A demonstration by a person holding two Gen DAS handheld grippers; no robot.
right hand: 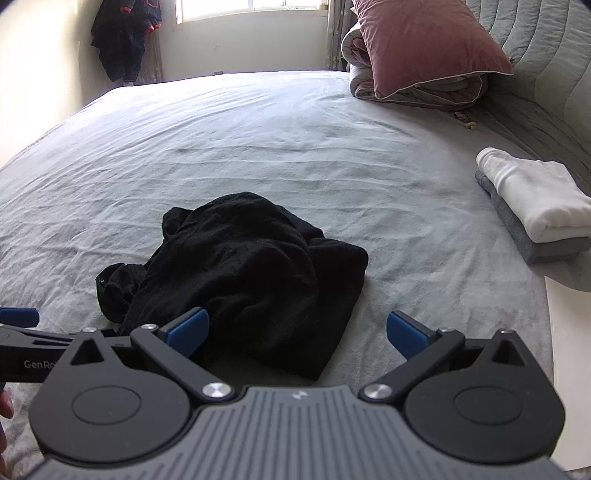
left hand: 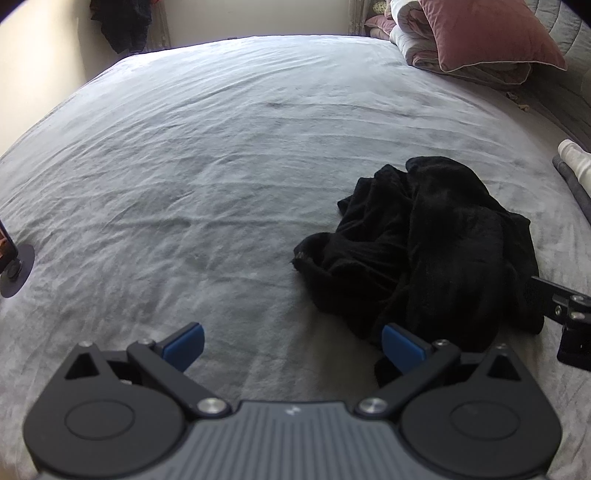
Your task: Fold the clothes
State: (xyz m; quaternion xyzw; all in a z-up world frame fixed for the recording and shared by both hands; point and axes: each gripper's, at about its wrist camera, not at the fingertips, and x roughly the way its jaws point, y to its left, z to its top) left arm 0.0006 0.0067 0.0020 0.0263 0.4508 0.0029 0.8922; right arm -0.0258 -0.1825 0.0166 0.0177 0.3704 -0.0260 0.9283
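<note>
Left wrist view first: the left tool (left hand: 291, 347) is hanging over the bed (left hand: 184, 166) and tilting down toward the grey sheet, jaws spread wide and released, nothing between the blue pads (left hand: 184, 341). The black garment (left hand: 424, 251) is lying crumpled on the bed, off to the right of the tool, with its near edge sitting just beside the right-hand pad. Part of the right tool (left hand: 569, 314) is poking in at the right edge, right next to the garment. This view is also catching a small round stand (left hand: 16, 269) at the far left edge of the bed (the other camera isn't seeing that one at all).

Right wrist view: the right tool (right hand: 297, 332) is also gaping wide open and gripping nothing, pointing across the bed with the black garment (right hand: 240, 273) heaped straight ahead; its left pad is showing against the garment's near edge, though I can't tell if it's touching. The left tool (right hand: 18, 317) is peeking in at the left. Here the folded white and grey stack (right hand: 535, 206) is showing in full on the right, plus a pink pillow (right hand: 424, 44) on rolled bedding and a window (right hand: 251, 5) (the left view only clips the stack's end).
</note>
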